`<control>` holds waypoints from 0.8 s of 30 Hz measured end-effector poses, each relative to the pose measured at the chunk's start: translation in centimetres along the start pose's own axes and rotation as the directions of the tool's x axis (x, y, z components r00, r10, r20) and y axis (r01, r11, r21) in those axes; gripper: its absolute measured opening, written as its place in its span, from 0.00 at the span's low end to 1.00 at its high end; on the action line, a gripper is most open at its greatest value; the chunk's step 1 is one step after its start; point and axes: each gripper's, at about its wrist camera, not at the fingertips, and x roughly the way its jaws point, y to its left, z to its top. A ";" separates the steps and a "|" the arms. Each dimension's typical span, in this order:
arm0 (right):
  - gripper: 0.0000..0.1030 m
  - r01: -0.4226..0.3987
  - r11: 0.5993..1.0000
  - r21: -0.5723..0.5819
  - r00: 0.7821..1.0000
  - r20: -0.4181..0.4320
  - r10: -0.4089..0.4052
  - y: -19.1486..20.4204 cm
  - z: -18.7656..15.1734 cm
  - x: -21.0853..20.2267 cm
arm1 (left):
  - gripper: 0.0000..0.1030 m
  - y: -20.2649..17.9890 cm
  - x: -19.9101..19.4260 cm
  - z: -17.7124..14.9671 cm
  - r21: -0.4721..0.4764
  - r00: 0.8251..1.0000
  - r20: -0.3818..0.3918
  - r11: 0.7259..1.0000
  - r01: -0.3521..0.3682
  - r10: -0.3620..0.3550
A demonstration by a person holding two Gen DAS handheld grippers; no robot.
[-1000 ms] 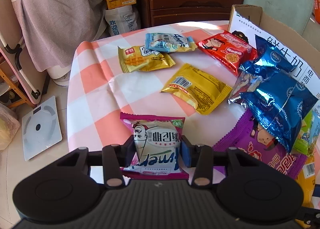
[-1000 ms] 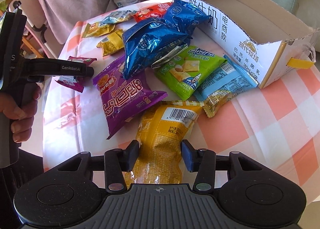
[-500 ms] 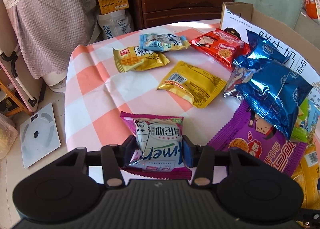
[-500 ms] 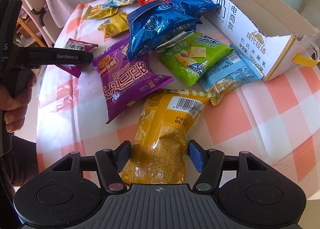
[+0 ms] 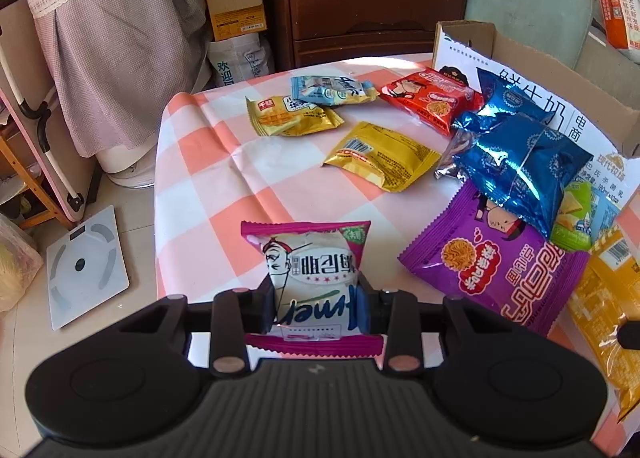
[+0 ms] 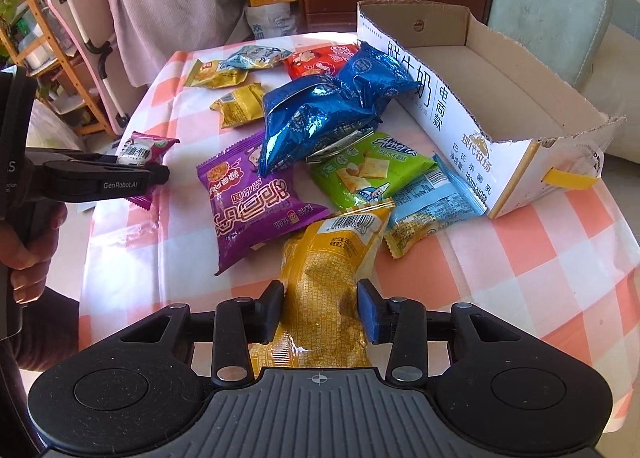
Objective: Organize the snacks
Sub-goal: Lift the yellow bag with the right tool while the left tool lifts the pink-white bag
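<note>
Left hand-held gripper (image 5: 316,308) closing, pads pinching a puffy magenta-edged foil packet (image 5: 310,270) at the counter (image 5: 208,186) near edge. Right hand-held gripper (image 6: 322,308) closing on a crinkled yellow pouch (image 6: 332,270), beside glossy packets and an open cardboard box (image 6: 500,98).

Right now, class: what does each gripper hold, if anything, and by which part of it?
The left gripper is closing on the pink-and-white snack packet across its near end. The right gripper is closing on the yellow snack bag across its lower half.
</note>
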 end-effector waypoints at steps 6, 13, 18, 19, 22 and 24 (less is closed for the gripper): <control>0.37 -0.017 1.000 -0.006 0.999 0.042 0.017 0.0 -0.1 -1.4 | 0.34 0.5 -1.8 -0.3 -0.039 0.999 0.044 0.999 0.005 -0.003; 0.23 -0.050 0.999 0.004 0.993 0.106 0.049 -0.4 0.0 -3.0 | 0.34 0.0 -3.4 0.0 -0.040 0.995 0.099 0.999 0.008 -0.004; 0.18 -0.043 0.999 0.014 0.994 0.102 0.041 -0.4 0.3 -2.8 | 0.34 -0.7 -3.4 0.1 -0.020 0.994 0.107 1.000 0.009 -0.007; 0.21 -0.034 0.999 0.026 0.996 0.088 0.032 -0.6 0.3 -2.5 | 0.34 -0.8 -3.4 0.1 -0.019 0.994 0.105 1.000 0.012 -0.010; 0.25 -0.037 0.996 0.080 0.998 0.050 0.033 -1.7 0.2 -2.0 | 0.34 -0.8 -3.3 0.1 -0.021 0.995 0.102 1.000 0.012 -0.010; 0.34 -0.058 0.993 0.102 0.998 0.041 0.054 -2.1 -0.1 -2.0 | 0.34 -0.8 -3.3 0.1 -0.026 0.995 0.100 1.000 0.012 -0.010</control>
